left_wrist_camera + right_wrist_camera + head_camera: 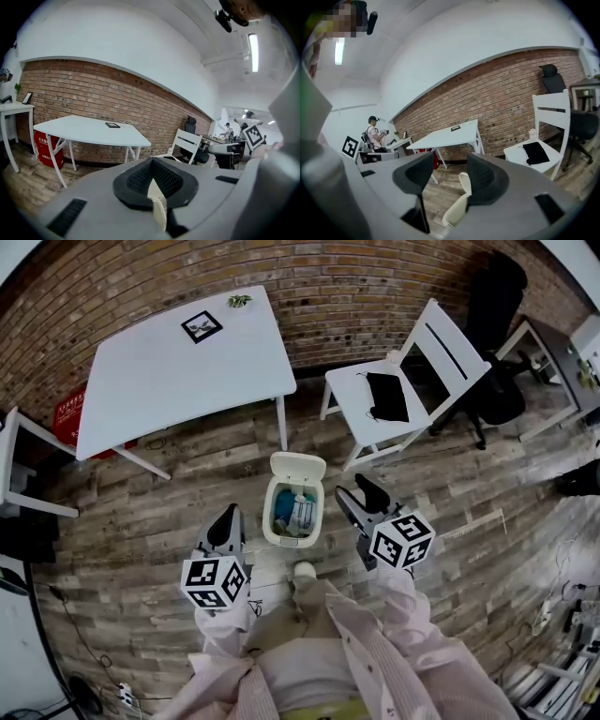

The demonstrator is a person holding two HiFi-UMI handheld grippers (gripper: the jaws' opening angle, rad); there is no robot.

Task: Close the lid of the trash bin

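A small white trash bin [281,521] stands on the wooden floor just ahead of my feet. Its lid [297,467] is swung up at the far side, and rubbish shows inside. My left gripper [227,518] hovers to the bin's left with its jaws shut and nothing in them. To the right of the bin, my right gripper [361,495] stands open and empty. In the right gripper view the lid [465,182] and bin rim [454,213] show between the open right gripper [447,176] fingers. In the left gripper view a sliver of the bin [158,206] shows below the shut left gripper [153,161].
A white table [169,371] with a small picture frame [202,326] stands behind the bin at the brick wall. A white chair [412,381] carrying a black cloth [386,396] is to the back right, with a black office chair [497,324] beyond.
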